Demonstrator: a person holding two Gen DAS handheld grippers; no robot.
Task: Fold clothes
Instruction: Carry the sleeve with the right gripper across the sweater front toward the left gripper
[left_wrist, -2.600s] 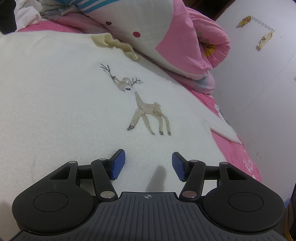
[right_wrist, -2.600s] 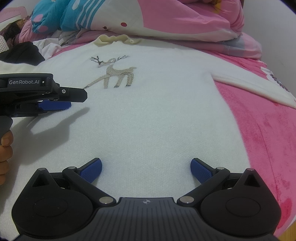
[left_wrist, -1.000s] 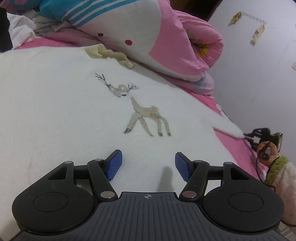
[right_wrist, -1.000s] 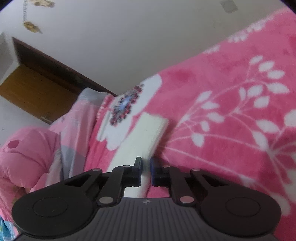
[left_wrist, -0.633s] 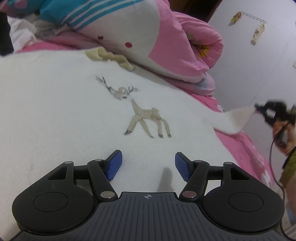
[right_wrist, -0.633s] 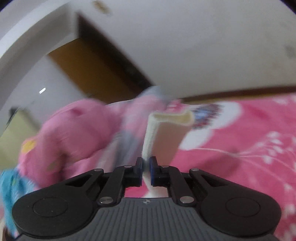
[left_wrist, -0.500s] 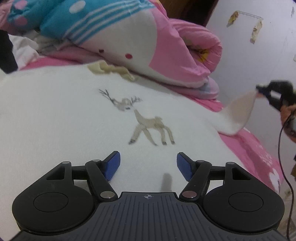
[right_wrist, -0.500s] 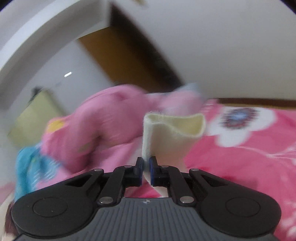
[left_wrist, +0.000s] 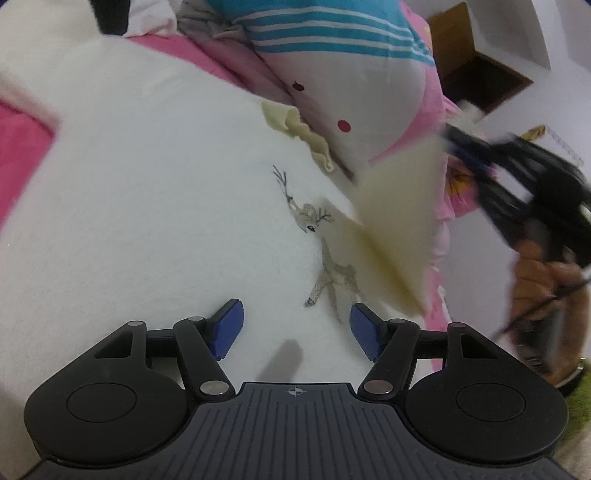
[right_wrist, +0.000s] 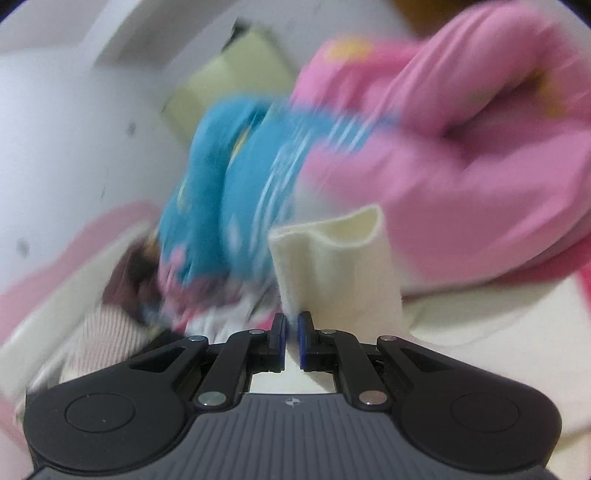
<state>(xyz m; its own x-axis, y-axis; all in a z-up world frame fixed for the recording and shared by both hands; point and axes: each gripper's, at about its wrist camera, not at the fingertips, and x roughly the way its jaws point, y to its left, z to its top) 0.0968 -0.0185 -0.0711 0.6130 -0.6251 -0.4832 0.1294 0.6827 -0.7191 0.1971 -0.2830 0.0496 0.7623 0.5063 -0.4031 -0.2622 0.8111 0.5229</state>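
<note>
Now right gripper, clamped on sleeve cuff, has swung it over sweater. Sleeve fold underway. Left gripper fingers apart, closing slightly, empty.

Your left gripper points slightly downward, its blue pads parted but closing, nothing between them. Your right gripper is clamped tight on a cream sleeve. In the left wrist view it is blurred at upper right, your hand gripping its handle.
</note>
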